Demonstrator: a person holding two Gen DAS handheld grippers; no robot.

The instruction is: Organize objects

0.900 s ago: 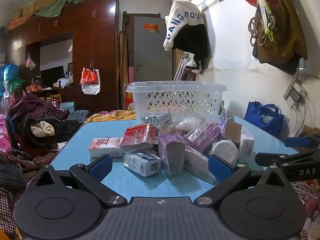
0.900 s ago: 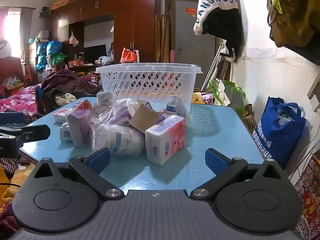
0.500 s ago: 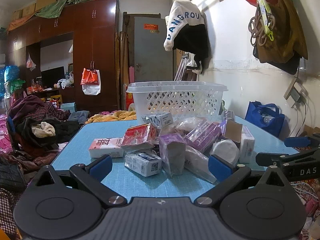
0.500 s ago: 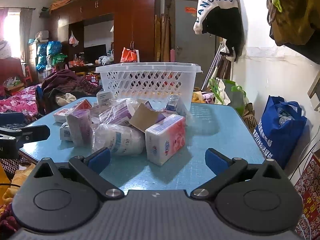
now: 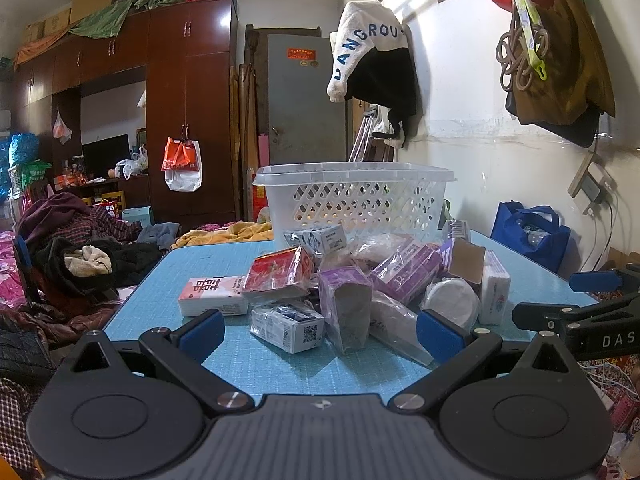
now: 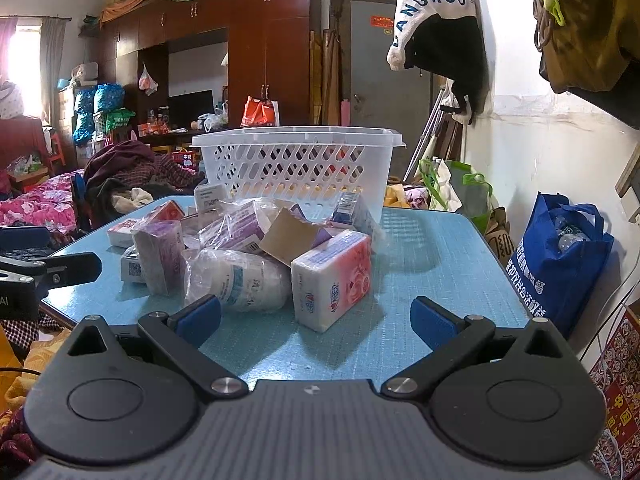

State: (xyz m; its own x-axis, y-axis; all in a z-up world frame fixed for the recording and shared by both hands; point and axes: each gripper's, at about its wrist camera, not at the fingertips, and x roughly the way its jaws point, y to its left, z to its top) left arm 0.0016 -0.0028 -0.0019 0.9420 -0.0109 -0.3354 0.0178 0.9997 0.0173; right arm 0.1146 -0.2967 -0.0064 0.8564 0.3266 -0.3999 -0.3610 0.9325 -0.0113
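Spanning the lower half of both wrist views, the blue table carries every task item and is the largest surface in the working area. At its far edge stands the white lattice basket, upright, with its rim level; its inside cannot be seen from either camera. Directly in front of the basket lies the pile of packaged goods, heaped near the middle of the table, with several packs touching or leaning on one another. At the right end of the pile, the pink tissue pack stands on edge, touching the clear-wrapped white roll to its left. A torn brown cardboard flap rises just behind these two. At the left of the pile, the purple wrapped pack stands upright beside the small blue-and-white box, and the red-and-white flat box lies at the outer left edge, beneath the tilted red packet. The left gripper hovers at the near table edge with both fingers spread fully apart and nothing between the pads. The right gripper is likewise spread wide and empty, aimed at the tissue pack.
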